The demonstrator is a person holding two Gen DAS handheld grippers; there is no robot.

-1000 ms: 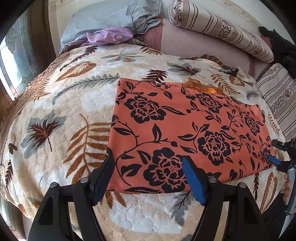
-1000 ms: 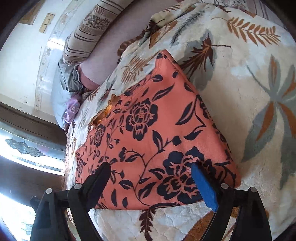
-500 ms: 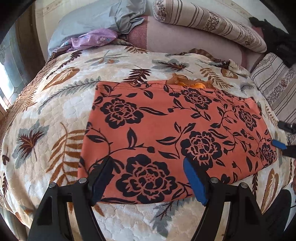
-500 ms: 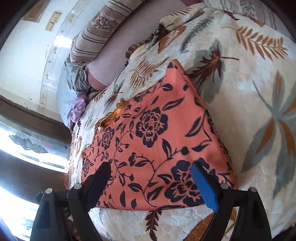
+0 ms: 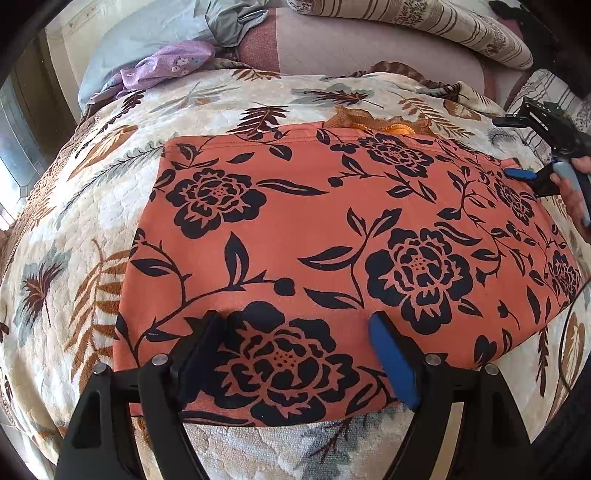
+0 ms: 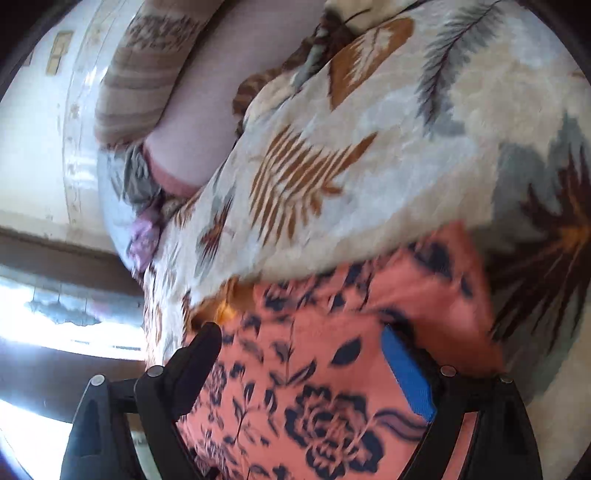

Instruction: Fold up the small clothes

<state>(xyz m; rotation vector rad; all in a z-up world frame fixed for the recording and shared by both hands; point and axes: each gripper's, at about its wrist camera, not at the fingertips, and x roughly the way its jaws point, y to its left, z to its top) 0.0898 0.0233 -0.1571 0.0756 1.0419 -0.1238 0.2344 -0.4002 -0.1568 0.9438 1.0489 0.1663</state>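
An orange garment with black flowers (image 5: 332, 240) lies flat on the leaf-print blanket (image 5: 110, 221), with a bit of orange lace (image 5: 391, 127) showing at its far edge. My left gripper (image 5: 297, 321) hovers over the garment's near edge. Its jaws are opening, and the cloth lies beneath them, not pinched. My right gripper (image 6: 299, 334) is open over the garment (image 6: 332, 369) near its far right corner, in a motion-blurred view. In the left wrist view the right gripper (image 5: 511, 147) shows at the garment's right end, held by a hand (image 5: 576, 199).
At the head of the bed lie a striped pillow (image 5: 424, 22), a grey-blue bundle (image 5: 155, 37) and a purple cloth (image 5: 170, 62). A bright window (image 6: 55, 314) is at the left. The blanket (image 6: 369, 129) stretches past the garment on every side.
The left gripper came closer and lower over the garment's near edge. The right gripper swept quickly along the garment toward its far corner, blurring its view.
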